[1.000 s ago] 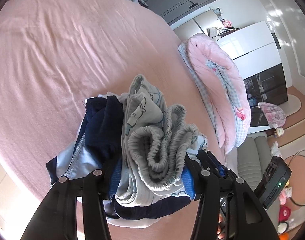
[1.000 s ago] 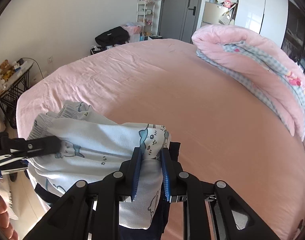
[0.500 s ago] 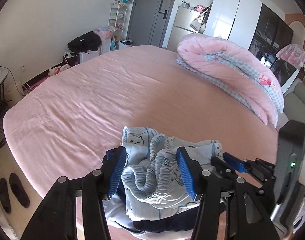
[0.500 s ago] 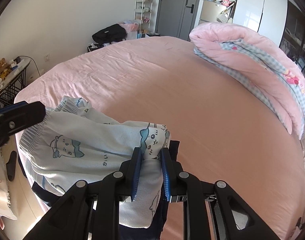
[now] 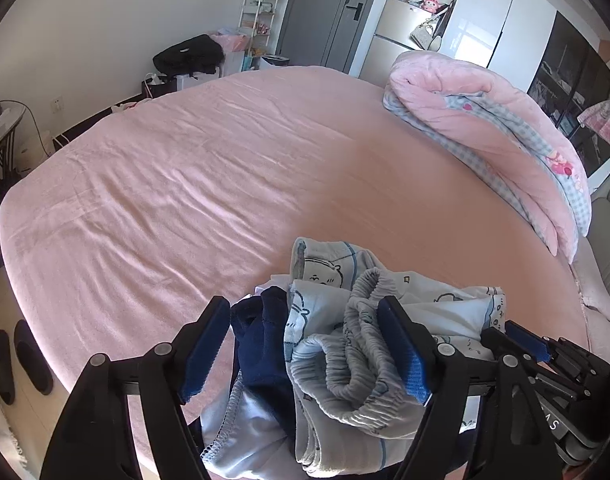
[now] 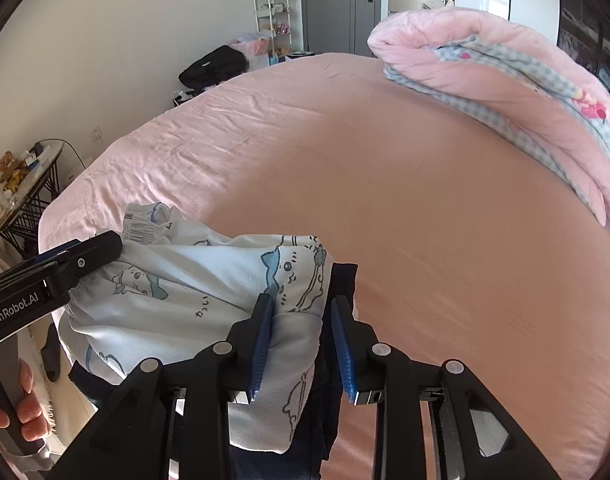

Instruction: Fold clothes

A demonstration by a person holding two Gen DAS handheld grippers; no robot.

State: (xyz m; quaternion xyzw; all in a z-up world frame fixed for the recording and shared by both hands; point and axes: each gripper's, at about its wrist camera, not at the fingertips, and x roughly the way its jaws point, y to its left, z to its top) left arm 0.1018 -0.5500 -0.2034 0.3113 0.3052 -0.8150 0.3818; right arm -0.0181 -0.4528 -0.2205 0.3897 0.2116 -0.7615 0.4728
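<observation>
Left gripper [image 5: 305, 352] jaws just opened, apart around pajamas [image 5: 357, 344], pads clear. Right gripper [image 6: 301, 344] at 3 o'clock, jaws just opened, cloth loose between.

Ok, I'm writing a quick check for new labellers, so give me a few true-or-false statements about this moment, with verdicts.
1. The left gripper has its jaws wide apart around the bundle of clothes. True; they have just been opening.
2. The right gripper has nothing between its jaws. False: light printed cloth hangs between them, though the jaws have just been opening.
3. A folded pink quilt lies on the bed. True.
4. The bed's sheet is blue. False: it is pink.
5. A navy garment is bundled with the printed cloth. True.
</observation>
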